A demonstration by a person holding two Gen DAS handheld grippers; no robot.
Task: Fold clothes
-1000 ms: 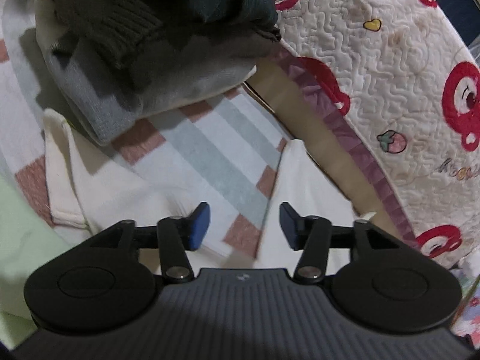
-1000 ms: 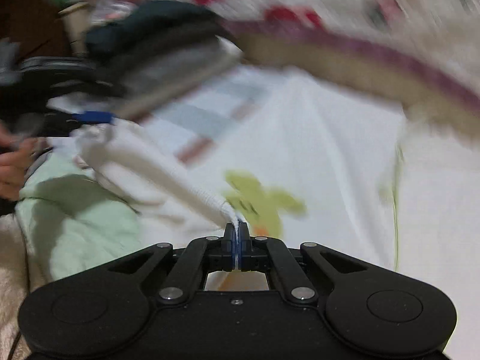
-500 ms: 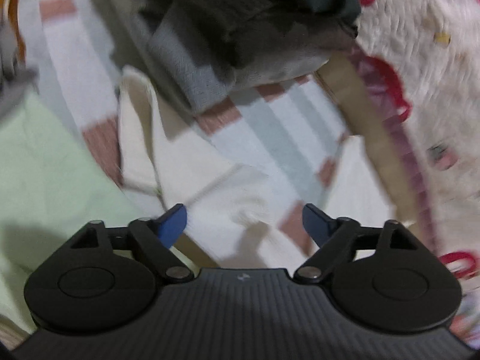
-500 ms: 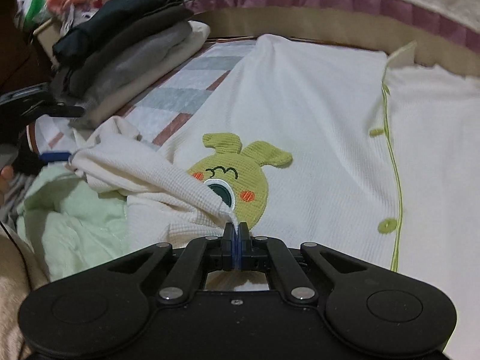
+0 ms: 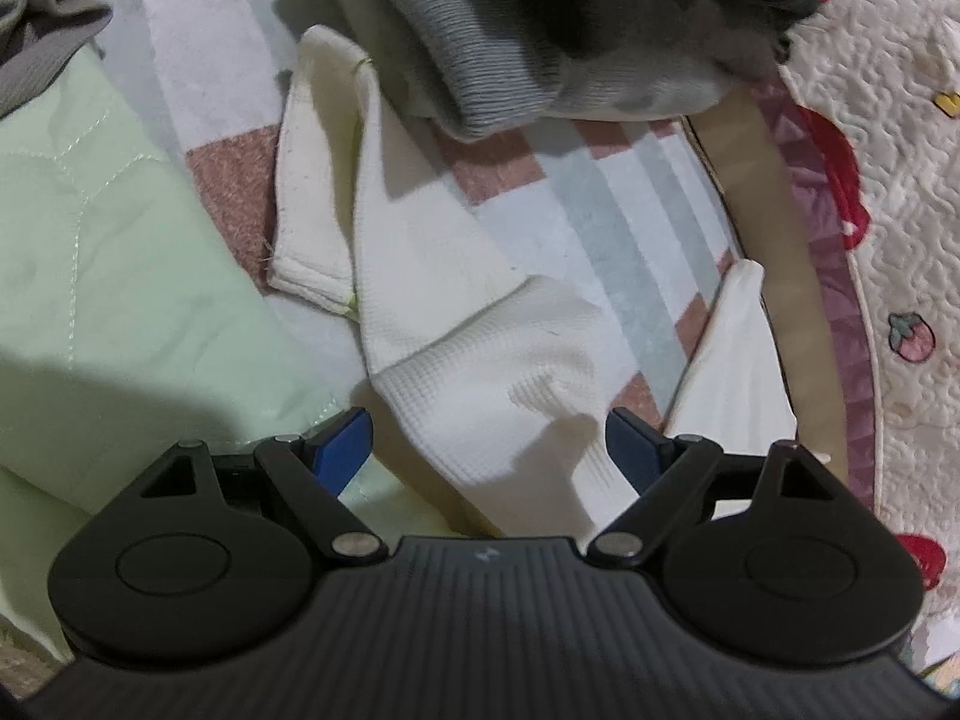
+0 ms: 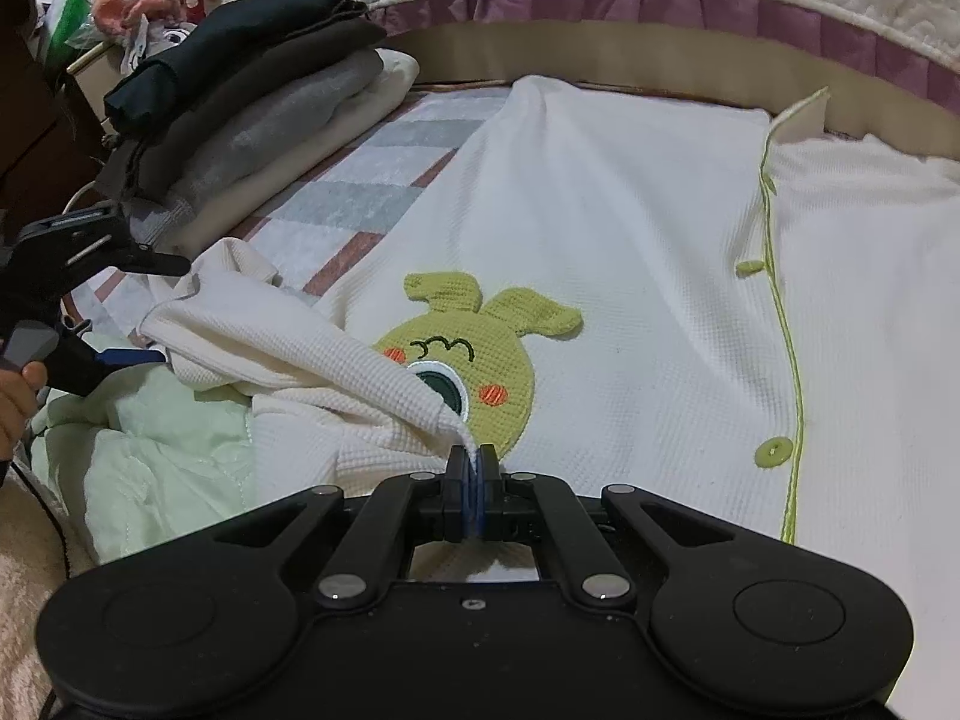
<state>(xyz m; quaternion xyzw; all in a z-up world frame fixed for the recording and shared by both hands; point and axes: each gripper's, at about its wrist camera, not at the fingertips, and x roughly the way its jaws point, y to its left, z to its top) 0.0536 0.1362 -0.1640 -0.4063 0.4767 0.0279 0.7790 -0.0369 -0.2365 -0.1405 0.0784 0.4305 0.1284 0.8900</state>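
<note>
The right gripper [image 6: 474, 468] is clamped on a pinch of the white waffle-knit cardigan's [image 6: 630, 252] sleeve [image 5: 480, 372], which lies across the frog patch [image 6: 474, 360]. The left gripper [image 5: 489, 450] (jaws just widened) hovers spread over the sleeve, beside the stack of folded clothes [image 6: 252, 114] on the striped blanket [image 5: 630, 228].

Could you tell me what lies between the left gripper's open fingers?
In the left wrist view, the white garment's sleeve lies between the left gripper's spread blue pads, which have just been opening and do not press on it.
</note>
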